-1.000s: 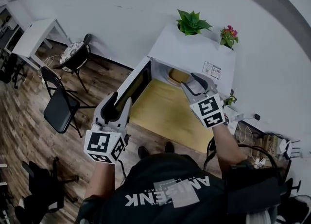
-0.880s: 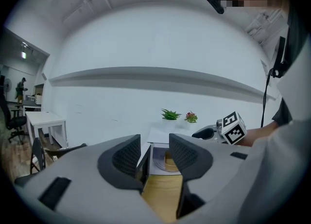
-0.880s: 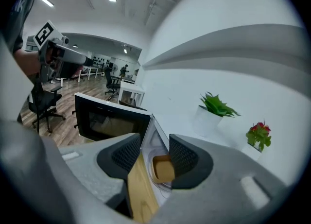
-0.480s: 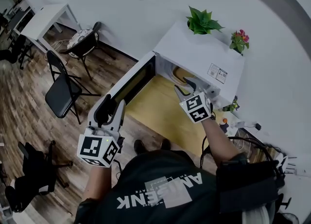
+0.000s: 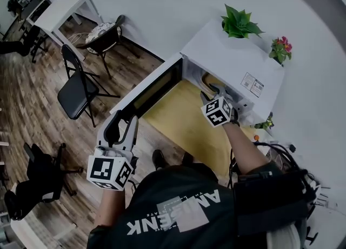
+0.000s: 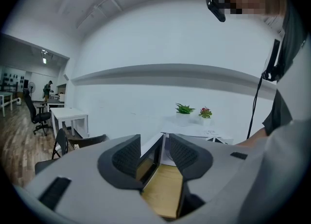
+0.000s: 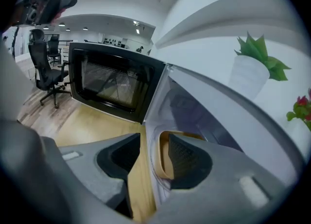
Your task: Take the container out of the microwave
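Observation:
The white microwave [image 5: 232,59] stands on a yellow-topped table [image 5: 178,123] with its door [image 5: 154,88] swung wide open to the left. A tan container [image 5: 207,82] sits inside the cavity. My right gripper [image 5: 212,91] is at the cavity mouth, pointing in and down. Its jaws stand open, and the container's rim [image 7: 163,155] shows in the gap beyond them, untouched by the pads. My left gripper [image 5: 123,123] hangs well left of the table, beyond the door's outer end. Its jaws have just been opening and are empty; the door [image 6: 154,150] shows far off through the gap.
Two potted plants [image 5: 239,22] [image 5: 279,48] stand on top of the microwave. A black folding chair [image 5: 75,88] and a round-seat chair [image 5: 102,34] stand on the wooden floor to the left, with a white table [image 5: 65,7] behind them. Cables lie at the right [image 5: 281,153].
My right gripper has dropped from in front of the microwave to the mouth of the cavity. The left gripper has shifted only a little, and still holds nothing.

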The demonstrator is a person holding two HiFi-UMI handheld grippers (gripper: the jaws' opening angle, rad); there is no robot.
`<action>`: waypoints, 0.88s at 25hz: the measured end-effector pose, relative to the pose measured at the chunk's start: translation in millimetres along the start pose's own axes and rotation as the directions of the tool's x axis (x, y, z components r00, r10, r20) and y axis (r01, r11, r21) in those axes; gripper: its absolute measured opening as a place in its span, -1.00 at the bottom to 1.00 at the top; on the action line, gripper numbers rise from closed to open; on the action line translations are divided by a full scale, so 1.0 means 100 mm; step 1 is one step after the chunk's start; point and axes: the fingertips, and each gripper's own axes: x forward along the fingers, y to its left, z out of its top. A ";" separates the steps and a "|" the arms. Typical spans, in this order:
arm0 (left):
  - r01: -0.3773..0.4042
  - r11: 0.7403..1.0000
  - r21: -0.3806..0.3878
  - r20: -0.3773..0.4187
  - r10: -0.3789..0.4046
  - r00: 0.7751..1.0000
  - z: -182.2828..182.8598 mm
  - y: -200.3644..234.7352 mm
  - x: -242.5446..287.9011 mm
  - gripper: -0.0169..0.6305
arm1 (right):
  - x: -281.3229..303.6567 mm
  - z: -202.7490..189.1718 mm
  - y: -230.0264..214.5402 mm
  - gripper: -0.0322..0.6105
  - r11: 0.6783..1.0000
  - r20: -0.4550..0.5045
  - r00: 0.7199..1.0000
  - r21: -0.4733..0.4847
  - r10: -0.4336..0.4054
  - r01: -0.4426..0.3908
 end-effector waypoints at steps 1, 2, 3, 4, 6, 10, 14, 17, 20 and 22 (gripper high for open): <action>-0.010 1.000 -0.002 -0.003 0.010 1.000 -0.01 0.02 -0.02 -0.44 | 0.05 -0.03 -0.01 -0.37 1.000 -0.012 1.000 -0.004 -0.001 0.001; -0.019 1.000 -0.005 -0.007 0.019 1.000 -0.01 0.03 -0.03 -0.44 | 0.11 -0.06 -0.02 -0.37 1.000 -0.026 1.000 -0.006 -0.004 0.004; -0.026 1.000 -0.007 -0.012 0.026 1.000 -0.02 0.04 -0.05 -0.44 | 0.16 -0.10 -0.04 -0.37 1.000 -0.039 0.999 -0.005 -0.007 0.007; -0.030 1.000 -0.008 -0.019 0.030 0.999 -0.02 0.04 -0.06 -0.44 | 0.21 -0.13 -0.06 -0.37 1.000 -0.051 0.999 -0.004 -0.010 0.010; -0.038 0.999 -0.006 -0.026 0.037 0.999 -0.04 0.04 -0.07 -0.44 | 0.30 -0.21 -0.09 -0.37 1.000 -0.079 0.997 -0.008 -0.016 0.016; -0.054 0.999 -0.006 -0.033 0.053 0.998 -0.08 0.05 -0.08 -0.44 | 0.44 -0.30 -0.13 -0.37 1.000 -0.120 0.993 -0.029 -0.013 0.010; -0.086 0.996 -0.007 -0.030 0.086 0.996 -0.08 0.07 -0.11 -0.44 | 0.56 -0.38 -0.17 -0.38 0.999 -0.158 0.987 -0.050 -0.019 0.011; -0.115 0.993 -0.009 -0.027 0.114 0.993 -0.08 0.11 -0.15 -0.44 | 0.64 -0.44 -0.16 -0.46 0.993 -0.186 0.982 -0.118 -0.024 0.002; -0.129 0.992 -0.010 -0.037 0.128 0.991 -0.09 0.13 -0.19 -0.44 | 0.69 -0.51 -0.11 -0.52 0.983 -0.223 0.975 -0.184 -0.020 -0.022; -0.122 0.992 -0.014 -0.037 0.122 0.992 -0.12 0.13 -0.21 -0.44 | 0.70 -0.50 -0.11 -0.62 0.980 -0.228 0.973 -0.200 -0.026 -0.021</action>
